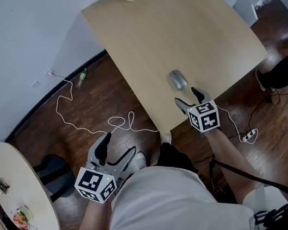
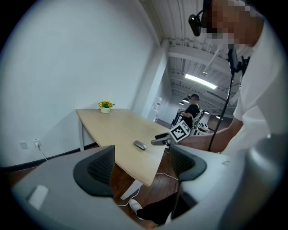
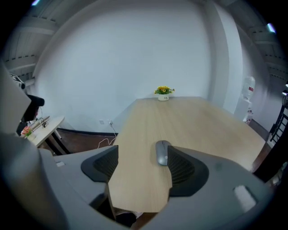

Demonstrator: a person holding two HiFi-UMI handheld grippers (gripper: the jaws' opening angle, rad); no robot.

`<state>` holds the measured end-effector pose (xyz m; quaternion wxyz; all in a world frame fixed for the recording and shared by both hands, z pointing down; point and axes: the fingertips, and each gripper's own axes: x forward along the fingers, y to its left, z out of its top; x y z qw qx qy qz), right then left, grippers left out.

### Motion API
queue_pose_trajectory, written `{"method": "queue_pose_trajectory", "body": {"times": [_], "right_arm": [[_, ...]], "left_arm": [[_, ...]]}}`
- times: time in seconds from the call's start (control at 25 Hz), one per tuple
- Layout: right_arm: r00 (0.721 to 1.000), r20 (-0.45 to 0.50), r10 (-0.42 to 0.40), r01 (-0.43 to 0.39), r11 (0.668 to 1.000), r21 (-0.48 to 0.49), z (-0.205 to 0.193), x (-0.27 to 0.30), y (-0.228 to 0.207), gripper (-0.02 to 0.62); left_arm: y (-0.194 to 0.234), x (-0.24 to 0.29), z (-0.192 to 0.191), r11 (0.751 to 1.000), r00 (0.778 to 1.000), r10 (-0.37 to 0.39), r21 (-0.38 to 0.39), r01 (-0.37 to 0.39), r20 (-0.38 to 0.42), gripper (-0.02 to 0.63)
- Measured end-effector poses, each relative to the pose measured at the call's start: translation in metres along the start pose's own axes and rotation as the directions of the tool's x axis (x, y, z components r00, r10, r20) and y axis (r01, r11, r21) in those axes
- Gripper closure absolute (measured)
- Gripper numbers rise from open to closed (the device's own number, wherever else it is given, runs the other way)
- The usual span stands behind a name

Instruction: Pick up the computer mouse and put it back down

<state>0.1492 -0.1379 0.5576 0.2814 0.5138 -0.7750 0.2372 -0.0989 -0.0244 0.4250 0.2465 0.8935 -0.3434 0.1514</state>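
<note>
While two grippers (image 1: 117, 146) (image 1: 187, 96) gape — one mouse (image 1: 177, 80) rests on table (image 1: 172, 24).

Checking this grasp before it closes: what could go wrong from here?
The mouse lies ahead of the open right gripper, close to one jaw, not centred: closing now might nudge it aside. It sits by the near edge of the table, so a slip could drop it to the floor.

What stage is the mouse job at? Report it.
Done: nothing visibly; the mouse lies on the table, ungripped. In hand: the right tool, jaws apart, sits just short of the mouse at the table's near edge. The left tool hangs open off the table. Left: grasp, lift, set down.
</note>
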Motion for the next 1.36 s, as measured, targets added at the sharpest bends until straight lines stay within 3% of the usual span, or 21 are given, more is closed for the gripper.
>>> {"method": "queue_pose_trajectory", "body": {"times": [0.32,0.56,0.84,1.36], "right_arm": [[0.993,0.118,-0.003,0.002,1.000,0.014,-0.005,-0.133,0.090,0.247],[0.988,0.147,-0.048,0.034,0.995,0.097,-0.031,-0.191,0.133,0.249],[0.986,0.150,-0.070,0.053,0.992,0.114,-0.052,-0.216,0.166,0.252],[0.980,0.168,-0.105,0.084,0.988,0.130,-0.053,-0.230,0.183,0.262]], "left_arm": [[-0.006,-0.033,-0.014,0.992,0.994,-0.109,0.072,0.108,0.007,0.252],[-0.010,-0.051,-0.031,0.980,0.986,-0.169,0.103,0.169,-0.007,0.253],[-0.023,-0.062,-0.035,0.965,0.974,-0.225,0.139,0.222,0.000,0.253],[-0.022,-0.083,-0.045,0.958,0.969,-0.246,0.150,0.243,0.003,0.253]]}}
